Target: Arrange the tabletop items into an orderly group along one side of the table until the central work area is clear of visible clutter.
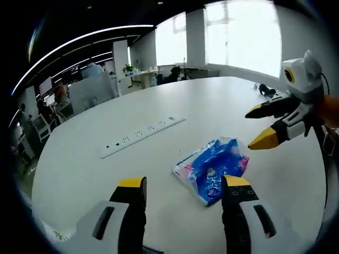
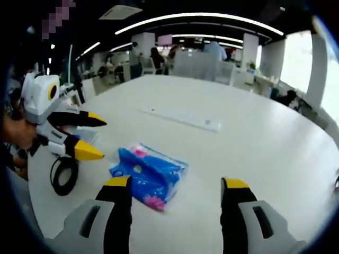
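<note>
Holding both grippers, left point(image 1: 184, 191) and right point(image 2: 176, 191), with jaws spread, we see the blue packet point(image 1: 212, 169) lying between them, power strip point(image 1: 142, 136) at 11 o'clock.

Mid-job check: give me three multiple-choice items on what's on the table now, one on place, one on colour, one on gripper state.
1. Where does the tissue pack lie?
A. on the power strip
B. on the bare table, ahead of both grippers
C. inside the black cable coil

2. What colour are the jaw tips?
A. yellow
B. red
C. green

3. How stand the jaws of the left gripper and right gripper?
A. both shut on the pack
B. one shut
C. both open, holding nothing

Key: B, pack rests apart from the power strip and cable coil; A, tips show yellow; C, wide gaps between jaws.
</note>
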The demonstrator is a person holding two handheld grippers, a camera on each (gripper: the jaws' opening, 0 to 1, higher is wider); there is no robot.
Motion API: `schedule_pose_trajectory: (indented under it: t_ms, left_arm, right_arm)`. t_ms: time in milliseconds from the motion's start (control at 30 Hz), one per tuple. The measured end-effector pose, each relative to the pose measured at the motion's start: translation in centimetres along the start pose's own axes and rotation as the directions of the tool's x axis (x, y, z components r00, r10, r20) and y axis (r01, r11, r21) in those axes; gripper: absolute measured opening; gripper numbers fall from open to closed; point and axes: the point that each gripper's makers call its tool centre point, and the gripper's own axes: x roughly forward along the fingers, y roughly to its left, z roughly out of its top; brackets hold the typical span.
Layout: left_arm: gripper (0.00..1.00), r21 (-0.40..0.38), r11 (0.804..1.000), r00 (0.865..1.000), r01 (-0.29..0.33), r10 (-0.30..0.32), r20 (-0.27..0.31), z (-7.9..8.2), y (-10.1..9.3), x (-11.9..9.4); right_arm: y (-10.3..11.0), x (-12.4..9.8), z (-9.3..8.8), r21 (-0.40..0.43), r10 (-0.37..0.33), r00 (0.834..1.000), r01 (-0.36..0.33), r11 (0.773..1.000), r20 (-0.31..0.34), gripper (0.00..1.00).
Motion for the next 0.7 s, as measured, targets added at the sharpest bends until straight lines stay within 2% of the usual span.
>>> schedule_pose_trajectory:
  t_ms: [100,167,300,400,567,700]
  left_arm:
    - [0.66,0.002,1.000,1.000,0.004,-0.004,-0.007,0.2,-0.5,-0.3]
    - [0.75,-0.011,1.000,1.000,0.003,-0.003,-0.013,0.4,-0.7,-0.4]
    - [0.78,-0.002,1.000,1.000,0.003,-0.003,0.001,1.4,-1.1,-1.2]
    - [0.81,0.001,1.000,1.000,0.009,-0.009,0.008,1.9,-1.3,-1.7]
    - [0.93,-0.041,0.999,1.000,0.021,-0.020,0.014,2.3,-1.7,-2.6]
    - [0.94,-0.028,0.999,0.999,0.027,-0.027,0.020,2.6,-2.1,-3.4]
  right_arm:
    - [0.1,-0.7,0.4,0.000,-0.002,1.000,0.002,1.000,0.008,0.71]
    - [0.1,-1.0,0.6,0.016,0.002,1.000,-0.002,1.000,0.010,0.76]
    - [0.2,-1.9,1.1,0.015,-0.008,1.000,0.007,1.000,0.016,0.83]
    - [0.2,-2.3,1.2,0.034,-0.017,1.000,0.016,0.999,0.014,0.94]
    - [0.7,-3.1,1.6,0.031,-0.019,1.000,0.019,0.999,0.020,1.00]
    - [1.1,-3.9,2.1,0.027,-0.020,0.999,0.019,0.999,0.028,1.00]
